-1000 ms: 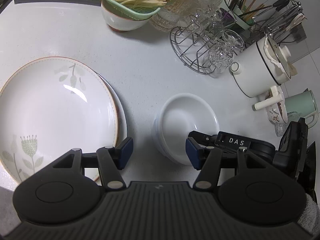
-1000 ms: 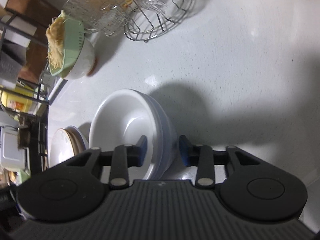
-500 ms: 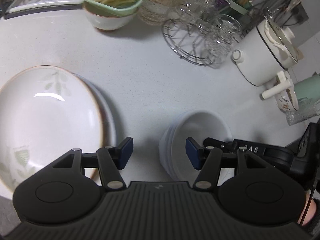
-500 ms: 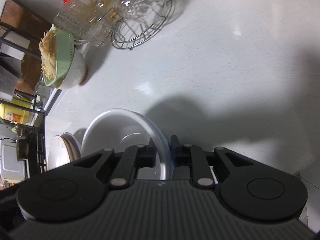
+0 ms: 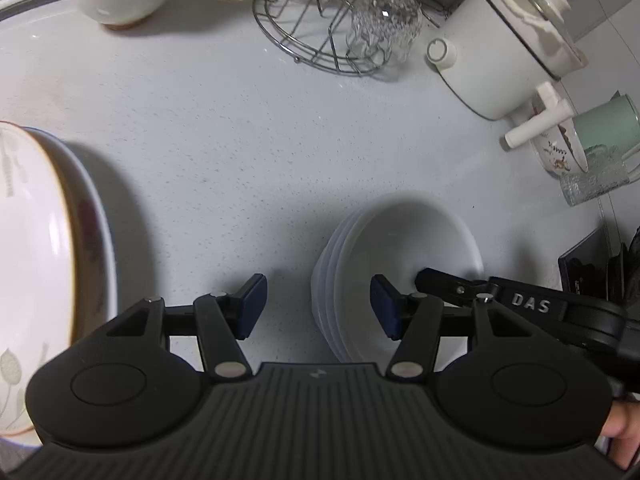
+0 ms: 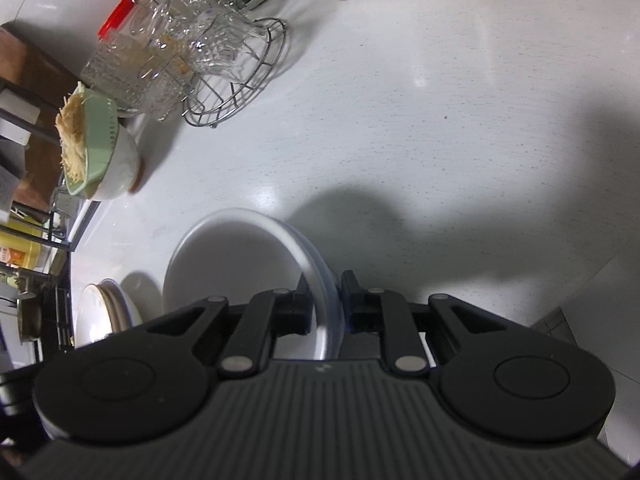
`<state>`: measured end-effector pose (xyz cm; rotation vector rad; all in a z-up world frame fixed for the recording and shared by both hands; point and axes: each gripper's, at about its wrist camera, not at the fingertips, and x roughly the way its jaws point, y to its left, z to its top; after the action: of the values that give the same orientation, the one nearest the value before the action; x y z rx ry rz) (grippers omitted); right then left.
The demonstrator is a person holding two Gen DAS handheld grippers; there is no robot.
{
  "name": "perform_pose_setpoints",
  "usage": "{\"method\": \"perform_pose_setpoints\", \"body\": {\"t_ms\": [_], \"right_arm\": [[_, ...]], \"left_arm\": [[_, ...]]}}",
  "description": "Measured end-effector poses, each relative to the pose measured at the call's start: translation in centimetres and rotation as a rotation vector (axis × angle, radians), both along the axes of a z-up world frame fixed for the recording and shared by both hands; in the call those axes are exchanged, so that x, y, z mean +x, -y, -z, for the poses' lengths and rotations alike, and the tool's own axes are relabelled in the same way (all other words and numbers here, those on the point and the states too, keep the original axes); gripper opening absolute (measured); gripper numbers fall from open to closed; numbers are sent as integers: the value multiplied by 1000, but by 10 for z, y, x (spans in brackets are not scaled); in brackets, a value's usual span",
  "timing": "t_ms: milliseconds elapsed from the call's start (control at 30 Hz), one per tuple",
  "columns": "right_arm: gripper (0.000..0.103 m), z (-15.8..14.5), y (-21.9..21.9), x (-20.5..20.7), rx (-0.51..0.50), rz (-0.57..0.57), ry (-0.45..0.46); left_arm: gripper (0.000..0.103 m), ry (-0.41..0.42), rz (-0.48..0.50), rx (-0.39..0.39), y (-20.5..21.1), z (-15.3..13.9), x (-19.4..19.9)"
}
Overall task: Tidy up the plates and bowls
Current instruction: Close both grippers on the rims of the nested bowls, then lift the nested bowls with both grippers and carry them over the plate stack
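The right gripper [image 6: 325,307], open around the rim a second ago, now pinches the rim of the stacked white bowls [image 6: 240,256] on the counter [image 6: 420,128], while the left gripper [image 5: 316,307] hangs wide and empty, with the flowered plates [image 5: 36,248] slid further left in its view.

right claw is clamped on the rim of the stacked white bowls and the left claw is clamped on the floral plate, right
Not quite. The right claw does grip the rim of the stacked white bowls, but the left wrist view shows the left claw open and holding nothing, with the floral plate off to its side.
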<state>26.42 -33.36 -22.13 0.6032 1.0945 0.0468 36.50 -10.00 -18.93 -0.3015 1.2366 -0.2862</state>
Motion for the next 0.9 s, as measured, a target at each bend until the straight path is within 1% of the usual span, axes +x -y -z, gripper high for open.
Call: {"method": "perform_pose_setpoints", "body": {"t_ms": [67, 133, 167, 233, 267, 367, 467, 633, 800, 900], "right_arm": [[17, 1, 1, -2, 2, 8, 4], [17, 2, 0, -3, 1, 11, 11], [17, 2, -1, -3, -1, 10, 18], [17, 1, -3, -4, -3, 1, 29], [17, 1, -4, -4, 0, 0, 33], [18, 3, -6, -4, 4, 4, 40], [18, 2, -9, -4, -9, -6, 48], [18, 4, -9, -4, -3, -2, 54], [18, 2, -13, -4, 0, -10, 35], [18, -4, -16, -5, -11, -22, 40]], "left_arm": [[61, -21, 9, -15, 1, 8, 5], [52, -41, 22, -6, 4, 15, 9], [51, -44, 34, -2, 6, 16, 10], [46, -30, 58, -6, 9, 18, 10], [46, -23, 64, -2, 11, 19, 11], [42, 2, 90, 25, 15, 20, 14], [38, -2, 73, 14, 14, 21, 18], [29, -12, 30, -7, 5, 21, 22], [27, -16, 11, 5, 2, 16, 20], [27, -18, -4, 0, -1, 10, 14]]}}
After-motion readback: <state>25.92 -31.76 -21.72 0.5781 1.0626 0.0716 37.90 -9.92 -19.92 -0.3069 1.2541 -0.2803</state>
